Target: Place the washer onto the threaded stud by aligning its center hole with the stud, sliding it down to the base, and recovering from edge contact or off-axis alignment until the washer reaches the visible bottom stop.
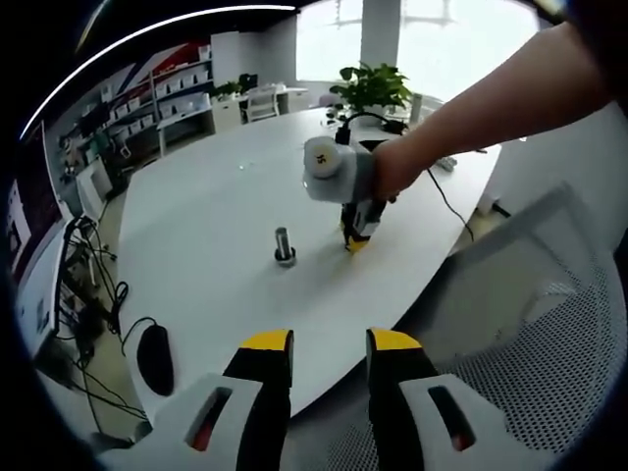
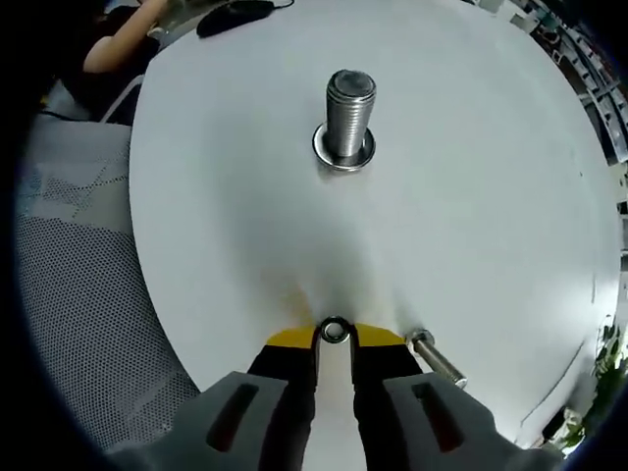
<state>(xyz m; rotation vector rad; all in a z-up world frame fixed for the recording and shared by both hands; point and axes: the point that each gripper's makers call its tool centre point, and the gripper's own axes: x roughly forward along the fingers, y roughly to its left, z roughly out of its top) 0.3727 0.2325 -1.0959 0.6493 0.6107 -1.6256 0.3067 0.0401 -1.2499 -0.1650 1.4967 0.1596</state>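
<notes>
A threaded steel stud (image 2: pixel 348 116) stands upright on the white table (image 2: pixel 471 196), with a ring-shaped base around its foot. A small steel washer (image 2: pixel 335 331) sits between the yellow tips of my right gripper (image 2: pixel 335 336), which is shut on it at the table surface, well short of the stud. In the left gripper view the stud (image 1: pixel 285 245) stands mid-table. To its right a hand holds the right gripper (image 1: pixel 354 241) tips-down on the table. My left gripper (image 1: pixel 330 343) hangs open and empty over the near table edge.
A loose bolt (image 2: pixel 438 359) lies on the table just right of the right gripper's tips. A black mouse (image 1: pixel 154 358) and cables sit at the left edge. A mesh chair (image 1: pixel 549 324) stands close by, with a plant (image 1: pixel 371 86) and shelves beyond.
</notes>
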